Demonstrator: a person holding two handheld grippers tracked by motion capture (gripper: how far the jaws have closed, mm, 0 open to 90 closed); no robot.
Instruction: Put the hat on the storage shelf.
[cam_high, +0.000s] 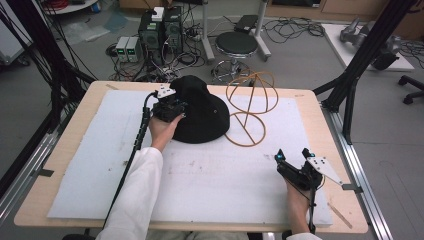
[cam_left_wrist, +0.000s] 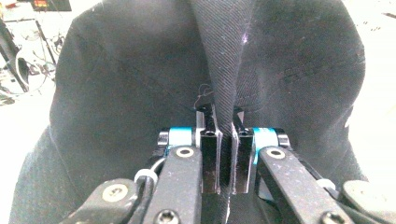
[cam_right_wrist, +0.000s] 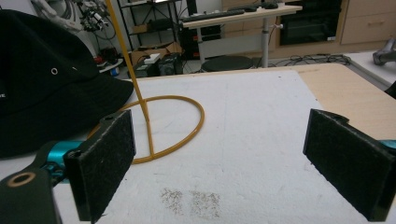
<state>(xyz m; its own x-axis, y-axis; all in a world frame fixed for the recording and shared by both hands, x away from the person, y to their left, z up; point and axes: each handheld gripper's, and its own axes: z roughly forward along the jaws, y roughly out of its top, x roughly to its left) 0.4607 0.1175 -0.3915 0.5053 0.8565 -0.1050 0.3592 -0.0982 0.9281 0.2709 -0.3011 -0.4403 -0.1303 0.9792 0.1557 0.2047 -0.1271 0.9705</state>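
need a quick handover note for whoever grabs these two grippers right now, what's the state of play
Left gripper: shut on a fold of the black bucket hat, at the hat's left side.
Right gripper: open, holding nothing, low over the white mat near the front right.
The yellow wire hat stand sits just right of the hat, its base ring touching the brim.
Done: hat gripped. Left: probably lifting the hat onto the stand; nothing is on it yet.

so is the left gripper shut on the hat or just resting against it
Shut on it. In the left gripper view the left gripper has its jaws pressed together with a fold of the black hat pinched between them.
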